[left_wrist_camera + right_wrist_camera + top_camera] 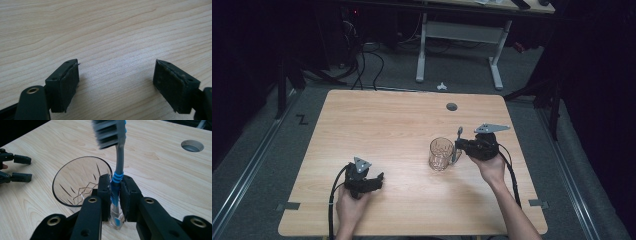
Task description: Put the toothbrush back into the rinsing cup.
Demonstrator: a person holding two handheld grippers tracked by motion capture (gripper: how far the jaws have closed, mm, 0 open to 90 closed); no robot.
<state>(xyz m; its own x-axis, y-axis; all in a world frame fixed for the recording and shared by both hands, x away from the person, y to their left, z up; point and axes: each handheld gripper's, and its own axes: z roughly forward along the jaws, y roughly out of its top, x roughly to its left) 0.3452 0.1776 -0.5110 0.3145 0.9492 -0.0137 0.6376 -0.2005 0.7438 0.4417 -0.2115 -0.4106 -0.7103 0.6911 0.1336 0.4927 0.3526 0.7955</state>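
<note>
A clear cut-glass mug (440, 154) (81, 183) stands upright on the wooden table (377, 125), right of its middle. My right gripper (458, 145) (115, 195) is shut on a grey and blue toothbrush (116, 167) (459, 137), which it holds upright with the bristle head up, just right of the mug beside its handle. My left gripper (379, 177) (116, 82) rests low over the bare tabletop at the front left, its jaws wide open with nothing between them. It also shows far left in the right gripper view as my left gripper (22, 168).
A round cable hole (452, 106) (192, 145) sits near the table's far edge. Cables trail from both grippers toward the front edge. Beyond the table stands a white-legged desk (459, 45), with cables on the floor.
</note>
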